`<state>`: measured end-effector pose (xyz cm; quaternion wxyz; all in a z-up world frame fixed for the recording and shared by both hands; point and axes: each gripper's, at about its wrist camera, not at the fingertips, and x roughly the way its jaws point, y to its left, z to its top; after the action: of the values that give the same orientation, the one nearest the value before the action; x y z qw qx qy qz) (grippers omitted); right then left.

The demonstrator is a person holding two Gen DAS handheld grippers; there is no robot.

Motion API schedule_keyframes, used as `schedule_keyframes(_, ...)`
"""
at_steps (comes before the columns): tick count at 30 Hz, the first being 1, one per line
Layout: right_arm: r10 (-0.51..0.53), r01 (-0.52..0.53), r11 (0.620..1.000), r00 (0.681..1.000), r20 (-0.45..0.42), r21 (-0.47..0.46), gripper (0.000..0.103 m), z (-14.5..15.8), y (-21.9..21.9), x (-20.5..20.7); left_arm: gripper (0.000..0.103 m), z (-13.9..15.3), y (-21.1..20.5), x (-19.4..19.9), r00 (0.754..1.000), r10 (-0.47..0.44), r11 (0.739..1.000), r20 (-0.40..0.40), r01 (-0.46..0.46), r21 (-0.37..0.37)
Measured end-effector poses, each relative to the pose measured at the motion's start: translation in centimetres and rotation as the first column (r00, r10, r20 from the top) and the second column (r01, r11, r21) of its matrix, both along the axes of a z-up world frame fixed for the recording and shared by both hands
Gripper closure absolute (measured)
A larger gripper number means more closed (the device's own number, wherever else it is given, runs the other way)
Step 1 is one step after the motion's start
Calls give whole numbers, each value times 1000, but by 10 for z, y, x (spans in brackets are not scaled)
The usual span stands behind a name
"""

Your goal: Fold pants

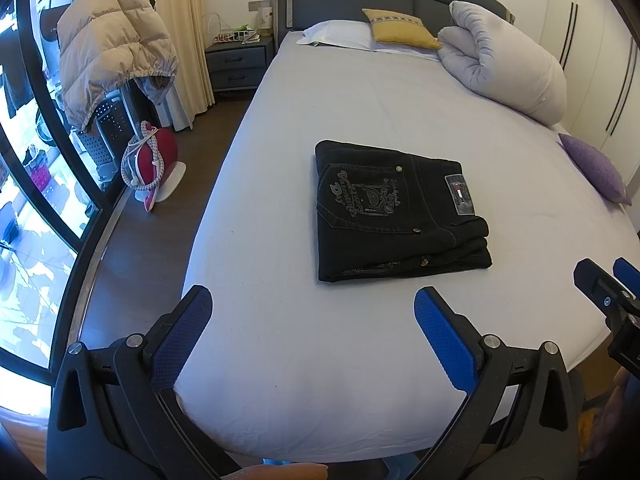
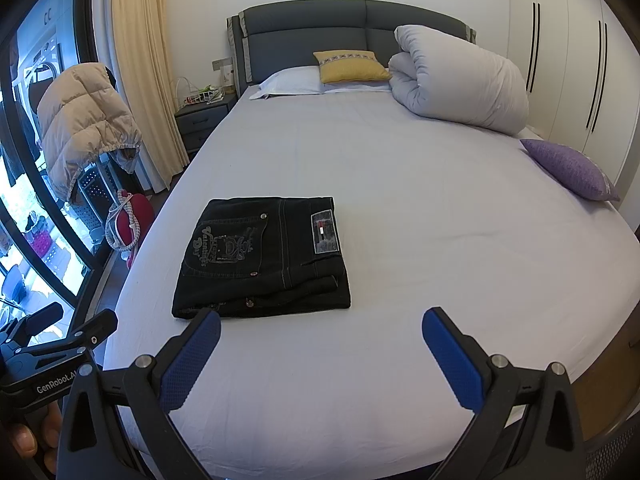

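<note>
The left gripper [image 1: 312, 332] is wide open and holds nothing. It hangs over the near end of the bed [image 1: 304, 380]. The right gripper [image 2: 320, 356] is wide open too, with nothing between its blue pads [image 2: 188, 364]. The black pants [image 1: 396, 212] lie folded in a neat square on the white sheet, just past the grippers and not touching them. A back pocket with a picture faces up. Farther back sit a yellow pillow [image 2: 350, 66], a rolled white blanket [image 2: 460, 80] and a purple pillow [image 2: 572, 170].
</note>
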<state>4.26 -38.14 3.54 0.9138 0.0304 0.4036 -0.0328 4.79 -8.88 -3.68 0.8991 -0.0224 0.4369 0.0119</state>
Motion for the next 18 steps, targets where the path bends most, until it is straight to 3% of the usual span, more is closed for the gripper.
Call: schedule_keyframes(18,2,-2,1000,1000,-6,1,0,-3,1,-2,0,-2,0,-2,1000,2,1000,-5,-2,-4)
